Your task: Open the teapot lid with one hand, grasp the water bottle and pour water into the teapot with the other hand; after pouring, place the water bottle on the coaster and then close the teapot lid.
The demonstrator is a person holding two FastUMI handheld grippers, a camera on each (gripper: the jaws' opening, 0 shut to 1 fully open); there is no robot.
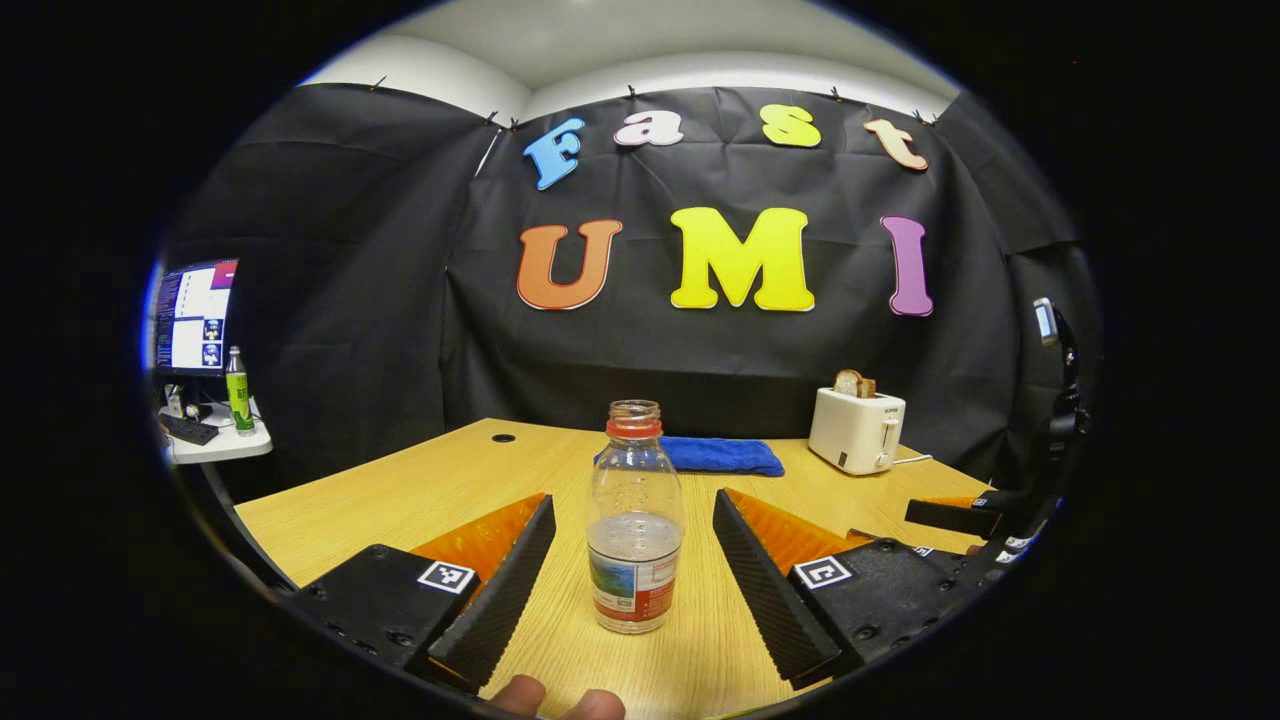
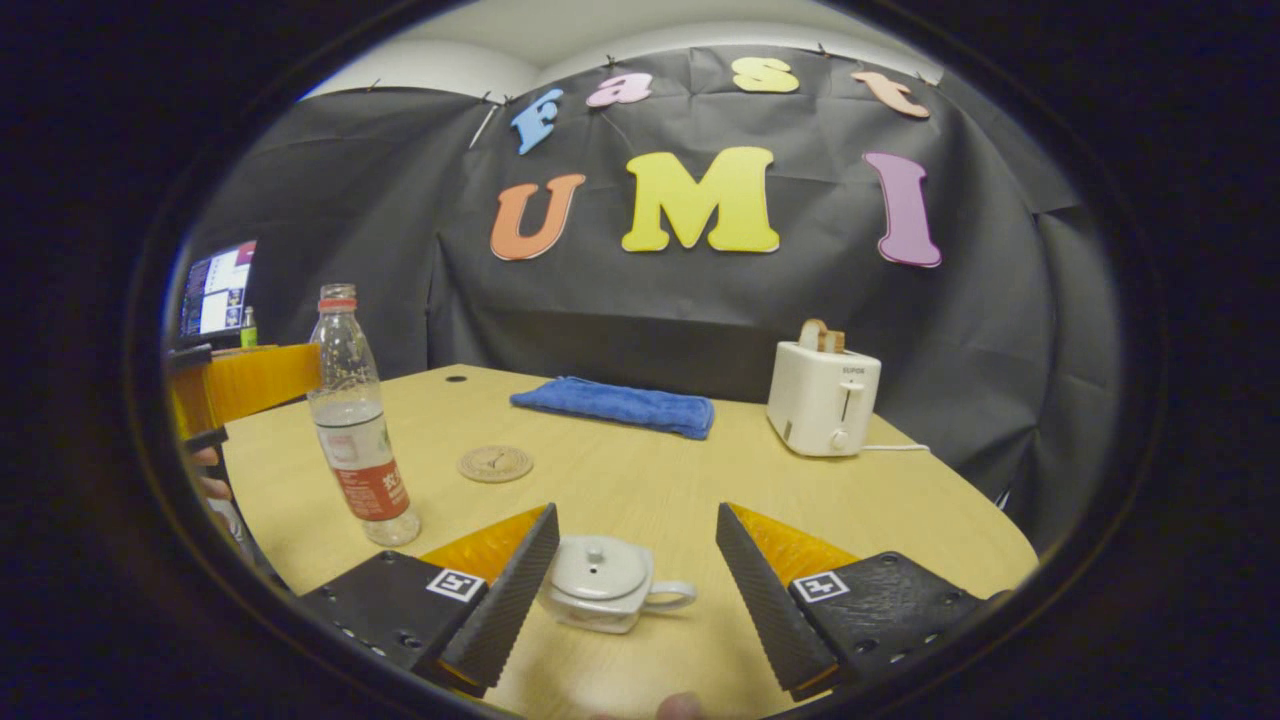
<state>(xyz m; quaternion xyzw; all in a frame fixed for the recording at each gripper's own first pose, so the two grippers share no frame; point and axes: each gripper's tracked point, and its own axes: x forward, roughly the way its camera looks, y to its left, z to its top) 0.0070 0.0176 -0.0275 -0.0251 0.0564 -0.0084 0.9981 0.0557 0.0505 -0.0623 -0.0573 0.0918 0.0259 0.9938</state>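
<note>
Approach stage, both tools spread and empty; left gripper (image 1: 634,580) brackets the water bottle (image 1: 634,520) without contact, right gripper (image 2: 633,590) is wide apart above the teapot (image 2: 603,582), whose lid (image 2: 598,565) remains seated. Advice for the lid step: lower the right gripper squarely over the small knob on the lid, close on the knob alone, lift straight up; the left should close on the labelled lower body of the bottle, where the wall looks stiffest. Bottle uncapped, upright on the table (image 2: 640,480), water filling roughly the lower third; teapot contents hidden beneath the lid. Coaster (image 2: 495,463) lies bare, beyond the bottle and teapot, near the blue cloth (image 2: 615,405); toaster (image 2: 823,398) holds a bread slice.
</note>
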